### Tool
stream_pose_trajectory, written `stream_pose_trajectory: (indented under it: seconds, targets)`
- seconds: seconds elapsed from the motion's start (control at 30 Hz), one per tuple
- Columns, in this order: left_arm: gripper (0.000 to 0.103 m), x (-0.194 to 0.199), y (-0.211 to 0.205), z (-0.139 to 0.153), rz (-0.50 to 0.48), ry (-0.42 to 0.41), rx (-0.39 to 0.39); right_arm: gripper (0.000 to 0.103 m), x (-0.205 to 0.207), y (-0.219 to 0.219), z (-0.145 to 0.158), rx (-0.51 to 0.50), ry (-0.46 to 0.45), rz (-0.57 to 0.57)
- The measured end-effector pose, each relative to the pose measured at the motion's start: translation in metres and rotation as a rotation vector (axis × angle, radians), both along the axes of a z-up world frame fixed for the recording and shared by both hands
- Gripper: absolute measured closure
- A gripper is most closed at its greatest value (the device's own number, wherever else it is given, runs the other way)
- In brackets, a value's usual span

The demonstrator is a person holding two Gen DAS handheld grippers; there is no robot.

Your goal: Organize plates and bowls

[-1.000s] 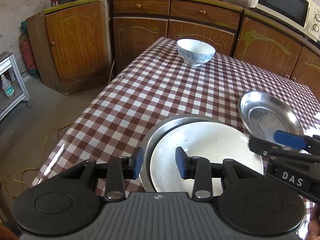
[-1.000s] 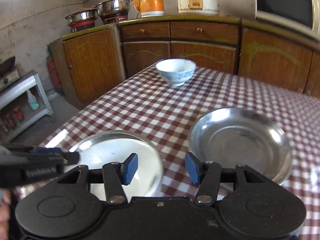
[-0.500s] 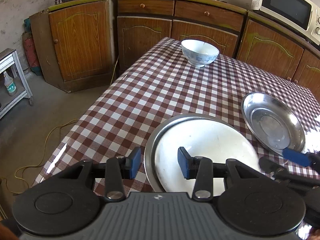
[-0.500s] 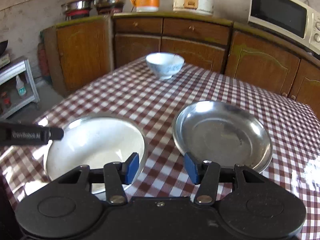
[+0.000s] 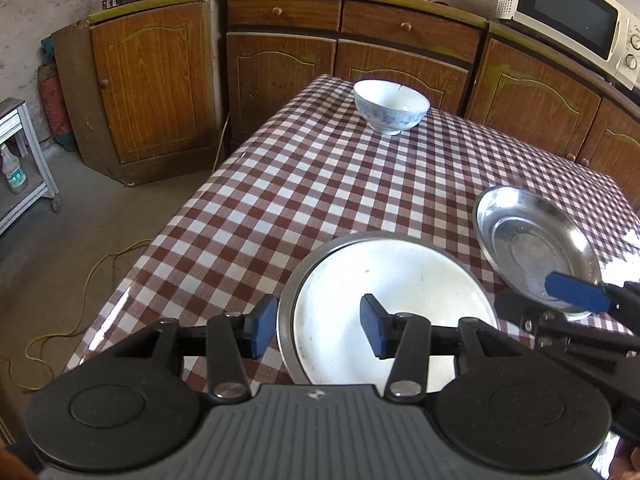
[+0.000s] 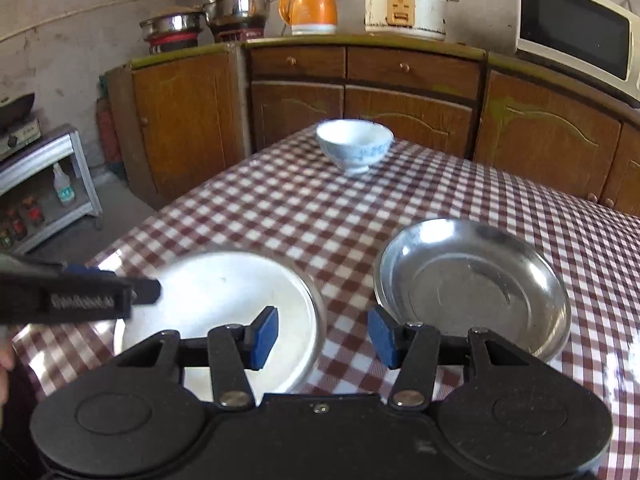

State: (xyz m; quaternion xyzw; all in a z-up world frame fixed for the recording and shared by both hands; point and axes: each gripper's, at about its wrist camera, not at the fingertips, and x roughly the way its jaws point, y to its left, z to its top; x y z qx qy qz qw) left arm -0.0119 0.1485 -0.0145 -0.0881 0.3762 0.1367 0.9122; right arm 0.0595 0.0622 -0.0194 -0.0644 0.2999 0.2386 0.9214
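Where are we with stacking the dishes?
Done: the white plate sits nested in a steel plate. In hand: nothing; the left gripper, jaws opening, straddles that stack's rim, and the right gripper hovers open. Left: the empty steel plate and the blue-patterned bowl stand apart.

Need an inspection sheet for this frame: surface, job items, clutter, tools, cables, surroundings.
Surface: table with checked cloth, glossy.
Job's things: white plate stacked in a steel plate; empty steel dish beside them, apart; white-blue bowl at the far end.
Clutter: nothing seen on the table.
Grippers: left tool opening, astride the stacked rims, pads clear; right tool open, nothing between its pads.
Cables: yellow cord on the floor.
Surroundings: wooden cabinets, microwave, kettle, rice cooker.
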Motion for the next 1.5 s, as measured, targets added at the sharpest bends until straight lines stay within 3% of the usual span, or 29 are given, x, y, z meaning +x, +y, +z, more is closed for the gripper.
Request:
stream_pose_trajectory:
  seconds: [0.4,0.73,1.5]
  targets:
    - [0.044,0.021,0.004,0.039,-0.040,-0.053,0.040,0.036,0.026,0.004,0.051,0.118,-0.014,-0.004]
    - [0.042,0.038,0.005,0.059,-0.052,-0.090,0.059,0.036,0.041,0.014,0.081,0.145,-0.061,-0.003]
    - [0.038,0.066,0.012,0.063,-0.049,-0.090,0.080,0.034,0.061,0.024,0.081,0.152,-0.058,-0.007]
